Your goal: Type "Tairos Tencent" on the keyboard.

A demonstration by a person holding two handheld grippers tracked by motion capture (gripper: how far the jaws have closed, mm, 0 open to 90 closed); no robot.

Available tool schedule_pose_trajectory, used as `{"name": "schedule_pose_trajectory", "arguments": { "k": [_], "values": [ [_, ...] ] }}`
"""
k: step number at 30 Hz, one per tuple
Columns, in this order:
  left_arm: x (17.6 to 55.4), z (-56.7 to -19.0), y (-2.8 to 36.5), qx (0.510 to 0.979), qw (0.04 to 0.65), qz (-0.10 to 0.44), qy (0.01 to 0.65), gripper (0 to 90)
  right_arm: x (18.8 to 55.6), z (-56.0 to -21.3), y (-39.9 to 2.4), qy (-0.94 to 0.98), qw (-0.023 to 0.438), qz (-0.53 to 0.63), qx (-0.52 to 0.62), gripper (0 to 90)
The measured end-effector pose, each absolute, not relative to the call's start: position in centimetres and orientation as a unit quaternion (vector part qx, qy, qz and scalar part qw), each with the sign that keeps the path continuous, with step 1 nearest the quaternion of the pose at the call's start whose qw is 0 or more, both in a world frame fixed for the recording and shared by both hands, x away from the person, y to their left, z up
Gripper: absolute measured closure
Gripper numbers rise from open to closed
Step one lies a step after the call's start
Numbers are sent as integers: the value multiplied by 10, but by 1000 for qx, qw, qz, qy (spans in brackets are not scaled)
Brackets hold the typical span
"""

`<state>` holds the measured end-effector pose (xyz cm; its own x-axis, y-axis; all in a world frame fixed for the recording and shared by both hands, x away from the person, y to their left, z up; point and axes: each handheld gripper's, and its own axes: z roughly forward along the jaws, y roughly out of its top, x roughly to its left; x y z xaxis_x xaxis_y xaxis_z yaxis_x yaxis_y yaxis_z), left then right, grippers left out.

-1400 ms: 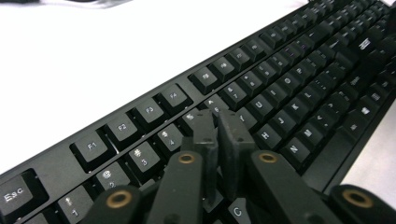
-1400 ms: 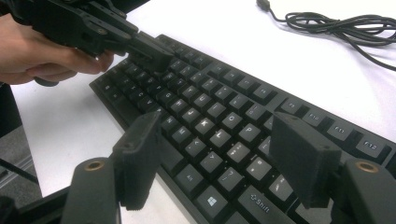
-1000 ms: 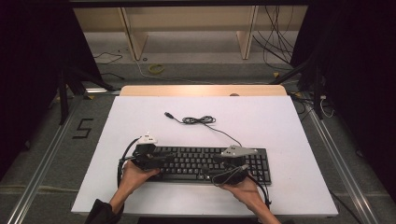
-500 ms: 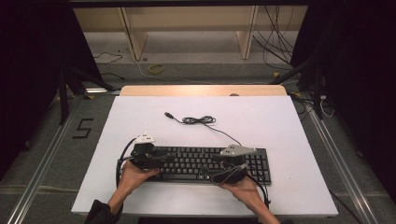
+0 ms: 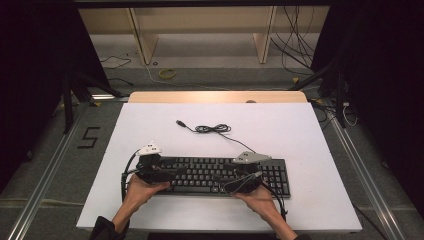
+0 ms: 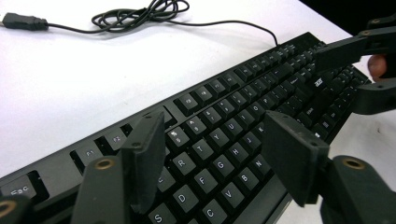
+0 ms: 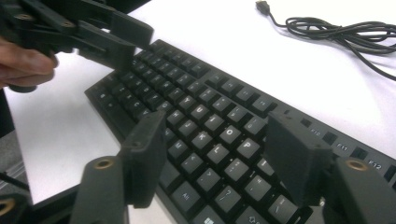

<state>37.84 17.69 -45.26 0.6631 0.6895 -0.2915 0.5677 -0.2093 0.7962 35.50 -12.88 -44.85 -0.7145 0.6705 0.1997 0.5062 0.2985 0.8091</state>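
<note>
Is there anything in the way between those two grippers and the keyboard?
Nothing visible. The left gripper and right gripper both hang just over the keyboard, jaws apart with only keys beneath. Its coiled cable lies farther back on the white table.

One keyboard [image 5: 220, 175], one cable [image 5: 212, 129], two grippers

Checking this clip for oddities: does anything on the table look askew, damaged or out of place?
Nothing stands out. The keyboard lies flat and roughly square to the white table, keys look intact, and its cable trails behind in a loose bundle, unplugged.
</note>
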Motion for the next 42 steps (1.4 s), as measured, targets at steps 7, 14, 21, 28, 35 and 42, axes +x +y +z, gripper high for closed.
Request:
{"name": "schedule_pose_trajectory", "arguments": {
  "k": [7,14,21,28,35,42],
  "values": [
    [373,-451,182,768,494,67,403,348,364,-449,-124,803,93,451,377,552],
    [368,-452,187,761,502,68,405,323,373,-455,-116,811,97,436,379,711],
    [364,-452,194,759,503,76,406,317,382,-462,-106,819,92,424,377,875],
    [361,-453,196,759,500,80,409,317,387,-469,-95,828,87,407,375,900],
    [358,-454,199,756,504,81,409,307,391,-474,-92,831,89,398,377,900],
    [357,-456,200,755,506,78,410,291,391,-477,-90,835,89,390,378,900]
  ]
}}
